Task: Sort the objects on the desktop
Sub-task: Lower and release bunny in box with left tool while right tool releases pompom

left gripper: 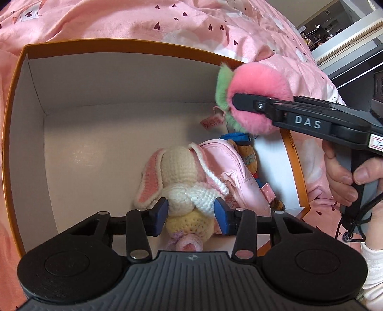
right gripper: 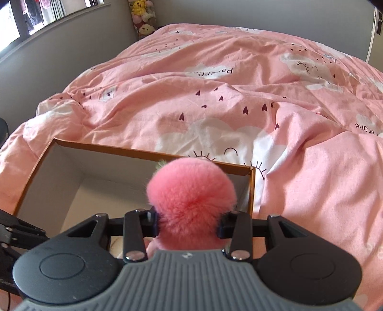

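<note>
An orange cardboard box (left gripper: 14, 100) with a white inside lies on the bed; it also shows in the right wrist view (right gripper: 143, 149). My left gripper (left gripper: 191, 210) is shut on a crocheted bunny (left gripper: 182, 177), held low inside the box. A pink shoe (left gripper: 237, 177) and a small brown-and-blue plush (left gripper: 246, 155) lie beside it in the box. My right gripper (right gripper: 188, 226) is shut on a pink and green fluffy pompom (right gripper: 191, 193), held above the box's right wall; the pompom also shows in the left wrist view (left gripper: 258, 95).
A pink bedspread (right gripper: 239, 100) with hearts and clouds surrounds the box. Plush toys (right gripper: 142, 16) stand against the far grey wall. A window ledge (right gripper: 47, 24) runs at the far left. The left half of the box floor (left gripper: 91, 148) is bare.
</note>
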Action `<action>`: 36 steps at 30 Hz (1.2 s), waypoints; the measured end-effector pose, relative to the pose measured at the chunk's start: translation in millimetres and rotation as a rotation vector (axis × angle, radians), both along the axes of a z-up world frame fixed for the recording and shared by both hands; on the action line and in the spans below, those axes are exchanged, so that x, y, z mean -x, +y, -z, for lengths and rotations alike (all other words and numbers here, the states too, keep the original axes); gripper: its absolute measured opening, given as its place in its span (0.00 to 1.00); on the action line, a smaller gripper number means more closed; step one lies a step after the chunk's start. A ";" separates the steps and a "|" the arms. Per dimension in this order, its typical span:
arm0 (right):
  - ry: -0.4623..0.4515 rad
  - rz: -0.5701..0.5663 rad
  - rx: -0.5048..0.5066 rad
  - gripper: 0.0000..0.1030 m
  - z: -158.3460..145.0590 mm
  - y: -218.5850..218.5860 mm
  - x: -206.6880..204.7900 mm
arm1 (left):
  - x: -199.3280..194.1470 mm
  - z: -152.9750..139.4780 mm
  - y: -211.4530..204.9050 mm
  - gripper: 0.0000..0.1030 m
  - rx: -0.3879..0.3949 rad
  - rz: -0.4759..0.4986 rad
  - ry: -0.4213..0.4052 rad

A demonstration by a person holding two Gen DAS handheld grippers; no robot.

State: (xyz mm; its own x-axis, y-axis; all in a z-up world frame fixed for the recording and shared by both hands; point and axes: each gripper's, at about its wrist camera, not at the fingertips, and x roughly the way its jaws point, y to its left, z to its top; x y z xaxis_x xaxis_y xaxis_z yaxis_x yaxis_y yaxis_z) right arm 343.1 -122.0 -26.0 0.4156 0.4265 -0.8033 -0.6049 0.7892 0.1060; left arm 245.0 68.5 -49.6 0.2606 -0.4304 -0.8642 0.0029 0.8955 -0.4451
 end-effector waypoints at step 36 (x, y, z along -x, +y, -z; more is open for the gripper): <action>-0.078 -0.018 0.178 0.26 11.0 13.1 11.3 | 0.3 2.1 -15.7 0.49 -0.004 0.011 -0.041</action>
